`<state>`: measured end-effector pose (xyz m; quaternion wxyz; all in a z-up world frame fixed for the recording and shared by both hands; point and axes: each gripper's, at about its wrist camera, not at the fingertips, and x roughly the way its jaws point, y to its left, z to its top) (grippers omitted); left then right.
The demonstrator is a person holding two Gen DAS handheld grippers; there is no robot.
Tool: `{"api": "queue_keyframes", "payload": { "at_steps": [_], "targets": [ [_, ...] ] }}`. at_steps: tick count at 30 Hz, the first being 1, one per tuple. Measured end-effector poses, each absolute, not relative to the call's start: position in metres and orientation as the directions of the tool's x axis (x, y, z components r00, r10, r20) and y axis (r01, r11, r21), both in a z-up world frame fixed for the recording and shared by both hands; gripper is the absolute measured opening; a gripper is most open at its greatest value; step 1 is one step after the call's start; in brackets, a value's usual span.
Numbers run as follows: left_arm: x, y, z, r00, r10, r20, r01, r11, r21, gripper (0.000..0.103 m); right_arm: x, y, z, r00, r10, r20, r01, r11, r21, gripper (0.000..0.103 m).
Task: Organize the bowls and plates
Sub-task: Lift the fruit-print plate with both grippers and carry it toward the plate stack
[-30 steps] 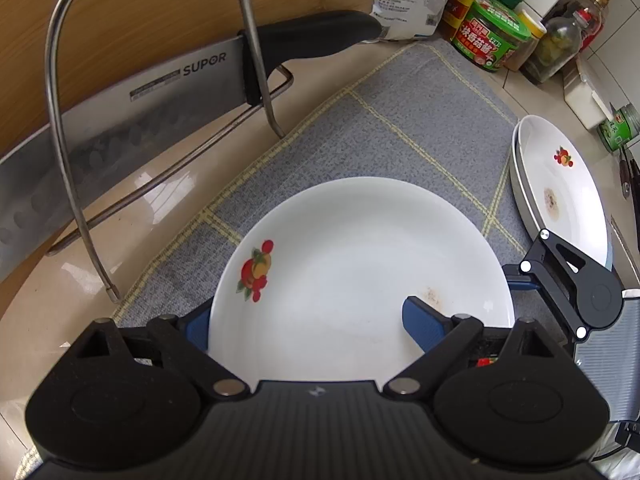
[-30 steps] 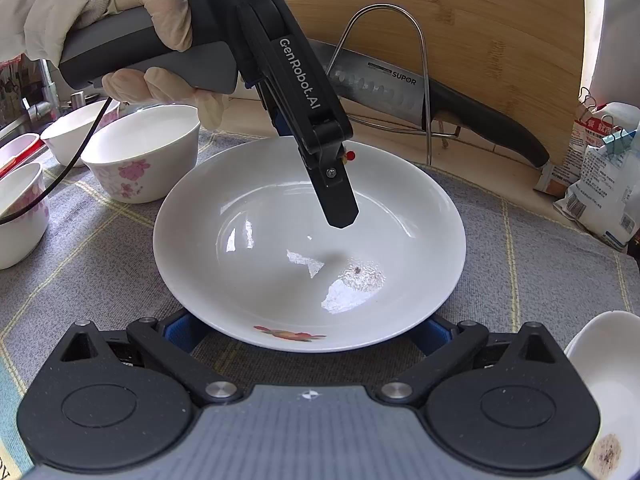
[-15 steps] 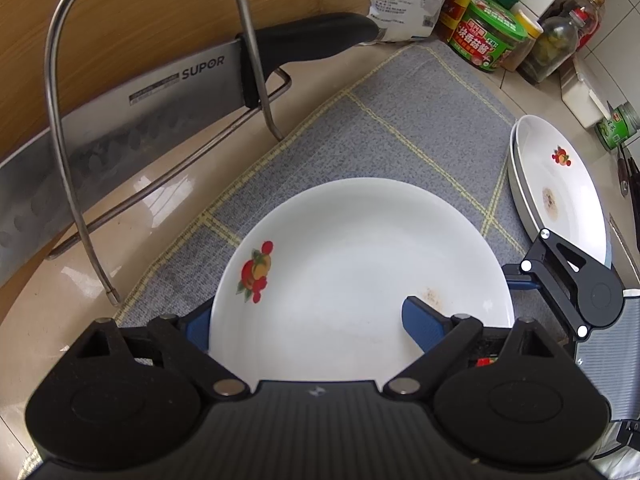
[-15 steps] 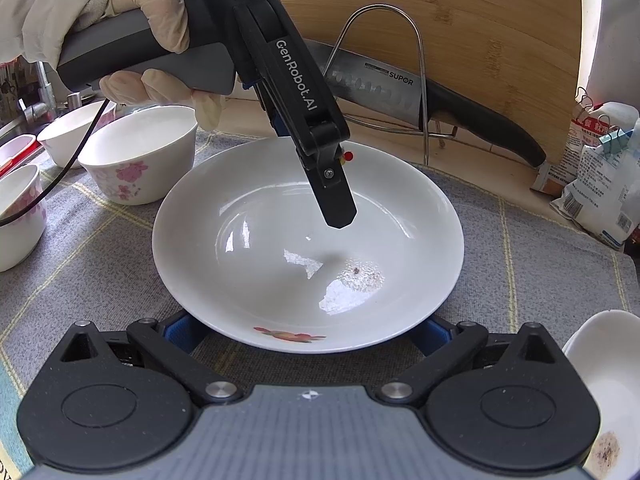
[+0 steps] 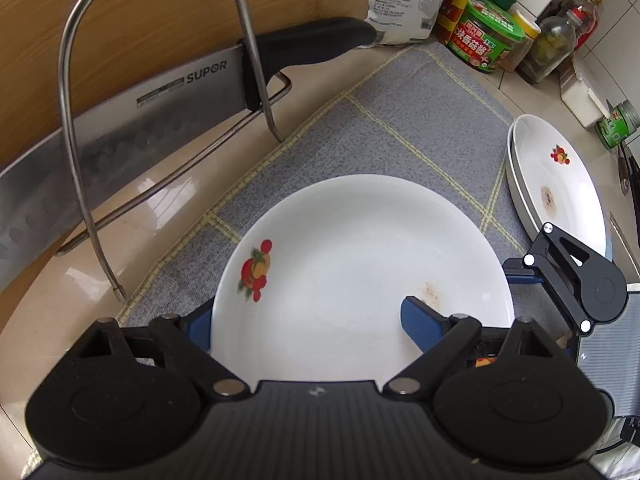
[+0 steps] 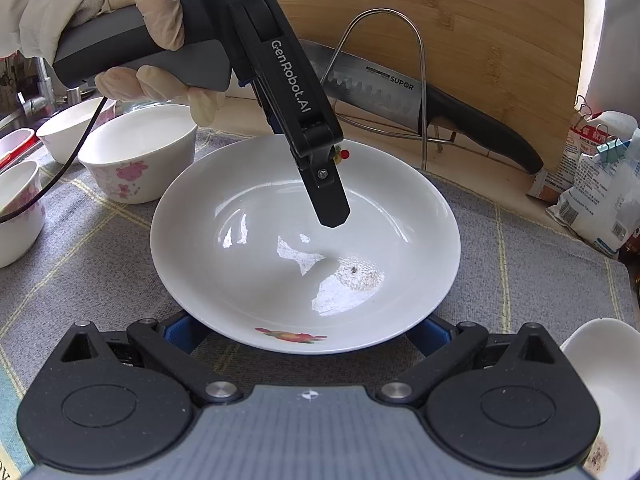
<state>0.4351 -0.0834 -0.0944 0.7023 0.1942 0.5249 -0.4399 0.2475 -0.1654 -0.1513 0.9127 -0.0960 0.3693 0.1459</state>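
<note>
Nearest the left gripper (image 5: 308,320), the deep plate (image 5: 360,272) rests on the grey mat (image 5: 400,128). One blue pad (image 5: 424,320) lies inside the plate near its stain, the other outside the rim, so the jaws straddle the edge, seemingly without clamping it. The right gripper (image 6: 308,330) has its jaws spread wide around the plate's near rim, under it and gripping nothing. Further off, two stacked plates (image 5: 556,184) suggest sorting has begun; this plate looks next. The bowls (image 6: 136,152) beyond remain loose.

plate (image 6: 248,240): glossy glazed white | mat (image 5: 400,120): grey woven cloth | board (image 6: 480,20): wood
</note>
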Motion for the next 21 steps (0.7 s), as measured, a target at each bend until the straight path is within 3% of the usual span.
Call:
{"api": "queue_keyframes", "payload": {
  "at_steps": [21],
  "targets": [
    [0.414,-0.079,-0.074,0.097,-0.427,-0.899,0.826,0.539,-0.167,0.091,0.231,-0.164,-0.133,0.697,0.193,-0.691,-0.346,0.934,-0.088,0.103]
  ]
}}
